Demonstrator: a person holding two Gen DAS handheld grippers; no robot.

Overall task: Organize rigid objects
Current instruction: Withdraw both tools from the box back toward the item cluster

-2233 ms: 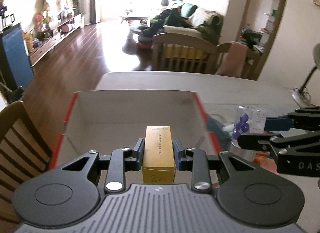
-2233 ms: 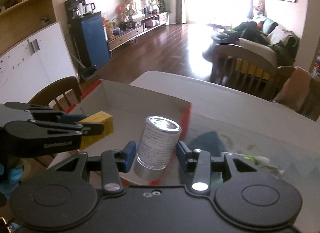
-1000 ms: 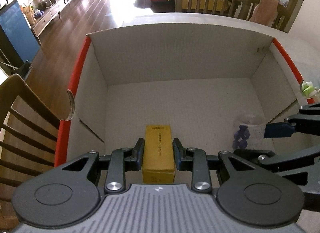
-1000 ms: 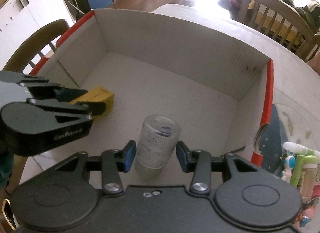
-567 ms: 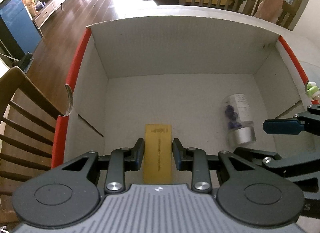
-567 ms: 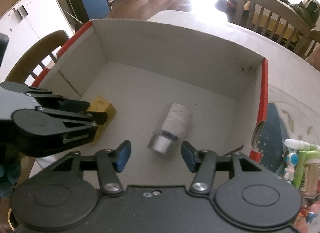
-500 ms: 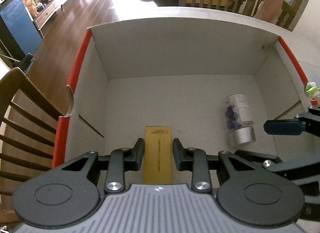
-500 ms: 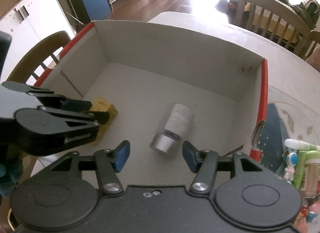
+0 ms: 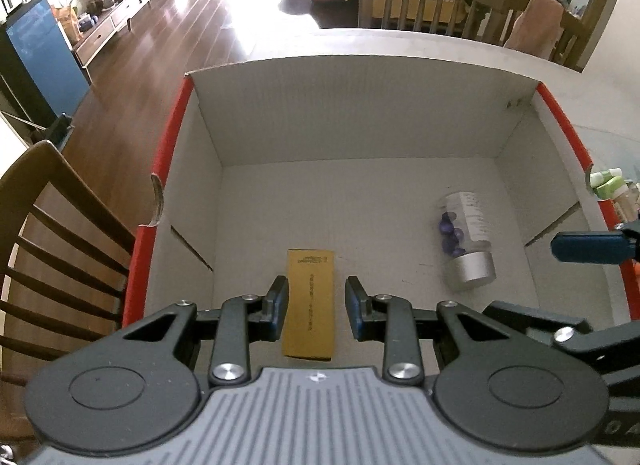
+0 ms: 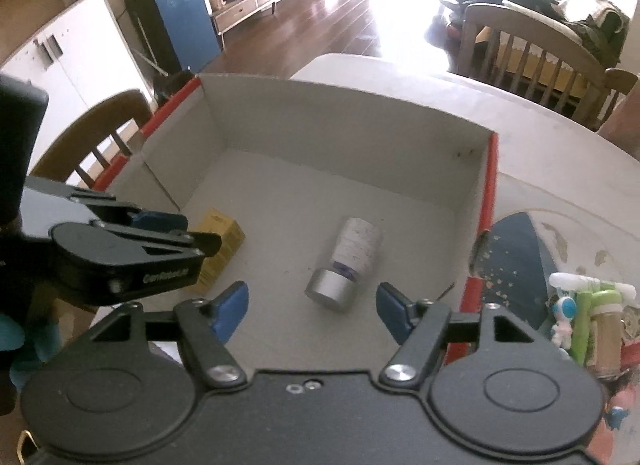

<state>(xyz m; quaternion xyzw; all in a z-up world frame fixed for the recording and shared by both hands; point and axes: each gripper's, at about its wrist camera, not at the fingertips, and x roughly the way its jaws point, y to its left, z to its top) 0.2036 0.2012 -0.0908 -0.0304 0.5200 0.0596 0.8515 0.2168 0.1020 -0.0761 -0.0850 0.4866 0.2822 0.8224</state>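
The flat yellow cardboard box point(image 9: 309, 303) lies on the floor of the big white cardboard box with red edges point(image 9: 168, 153), low in the middle of the left view. Its long side points straight away between the left gripper point(image 9: 316, 307), whose jaws stand a little apart, not touching it. The clear plastic bottle with a silver cap point(image 10: 345, 263) lies on its side in the middle of the right view, cap toward the wide-open right gripper point(image 10: 312, 313), so each gripper is nearest its own thing.

I read the left gripper point(image 9: 316, 307) angled downward, jaws parted with a narrow gap each side. The right gripper point(image 10: 312, 311) sits just beside it, also angled downward, jaws spread wide, gripping nothing.
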